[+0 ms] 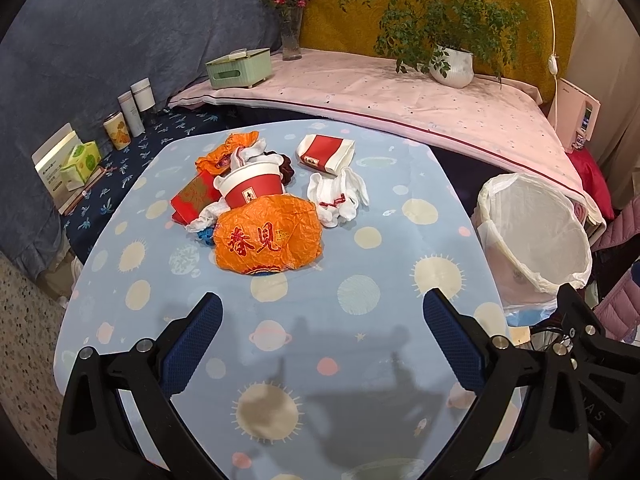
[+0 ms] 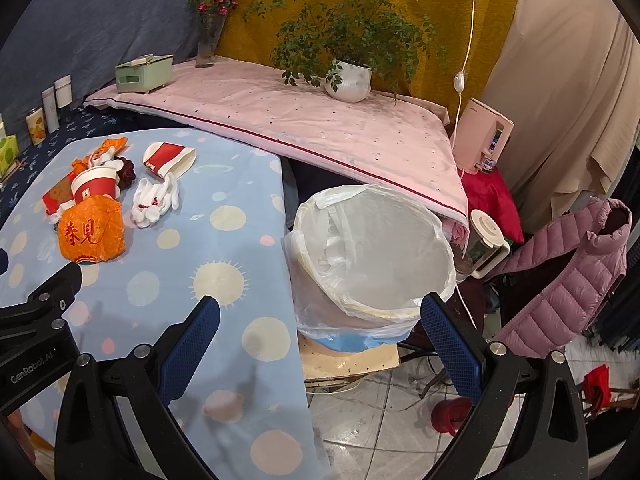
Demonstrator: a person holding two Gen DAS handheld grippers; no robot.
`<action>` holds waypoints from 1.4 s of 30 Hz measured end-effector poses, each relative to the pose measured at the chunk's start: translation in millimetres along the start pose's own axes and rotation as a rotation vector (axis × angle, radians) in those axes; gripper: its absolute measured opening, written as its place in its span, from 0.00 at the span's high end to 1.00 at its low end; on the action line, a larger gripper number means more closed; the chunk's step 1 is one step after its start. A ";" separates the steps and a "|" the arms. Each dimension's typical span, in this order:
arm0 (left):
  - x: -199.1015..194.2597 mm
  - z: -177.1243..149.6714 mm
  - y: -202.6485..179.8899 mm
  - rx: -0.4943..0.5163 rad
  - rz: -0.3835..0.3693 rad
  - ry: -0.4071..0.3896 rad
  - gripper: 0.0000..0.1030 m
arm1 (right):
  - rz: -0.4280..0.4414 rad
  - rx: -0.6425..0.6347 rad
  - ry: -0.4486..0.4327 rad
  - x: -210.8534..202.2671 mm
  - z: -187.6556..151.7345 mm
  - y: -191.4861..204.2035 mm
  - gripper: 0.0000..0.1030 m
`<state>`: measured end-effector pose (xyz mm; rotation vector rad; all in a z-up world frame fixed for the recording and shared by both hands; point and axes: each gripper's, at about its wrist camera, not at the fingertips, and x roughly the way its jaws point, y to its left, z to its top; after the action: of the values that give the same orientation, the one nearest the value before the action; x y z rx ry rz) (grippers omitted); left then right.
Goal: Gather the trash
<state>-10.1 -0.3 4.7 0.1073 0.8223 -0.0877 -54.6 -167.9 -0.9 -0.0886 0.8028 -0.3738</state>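
Observation:
A pile of trash lies on the blue spotted tablecloth (image 1: 360, 264): an orange wrapper (image 1: 268, 236), a red paper cup (image 1: 254, 188), a flattened red and white cup (image 1: 326, 154), white crumpled tissue (image 1: 338, 196), a red packet (image 1: 192, 196) and another orange wrapper (image 1: 236, 146). The pile also shows in the right wrist view, with the orange wrapper (image 2: 90, 234) nearest. A bin lined with a white bag (image 2: 372, 252) stands right of the table. My left gripper (image 1: 322, 320) is open and empty, short of the pile. My right gripper (image 2: 320, 322) is open and empty, over the table edge and bin rim.
A pink-covered shelf (image 2: 320, 128) behind holds a green box (image 1: 240, 68), a flower vase (image 1: 290, 36) and a potted plant (image 2: 348, 78). Cups and boxes (image 1: 128, 116) stand at the left. A pink jacket (image 2: 568, 276) hangs right of the bin.

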 end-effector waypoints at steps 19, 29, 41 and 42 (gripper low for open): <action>-3.5 6.5 0.3 -0.006 -0.041 -0.031 0.07 | -0.012 0.008 -0.002 -0.1 3.6 -2.9 0.07; -0.4 7.6 4.3 -0.006 -0.056 -0.030 0.07 | -0.016 0.025 -0.011 1.4 7.0 -5.4 0.07; 19.2 9.8 33.4 -0.093 -0.094 -0.028 0.07 | -0.027 0.049 -0.019 9.9 9.7 7.4 0.07; 23.5 10.1 38.1 -0.099 -0.097 -0.019 0.07 | -0.025 0.047 -0.017 12.1 9.9 10.1 0.07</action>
<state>17.8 35.3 -3.4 -0.0270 0.8110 -0.1391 -36.9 -163.5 -4.5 -0.0576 0.7760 -0.4154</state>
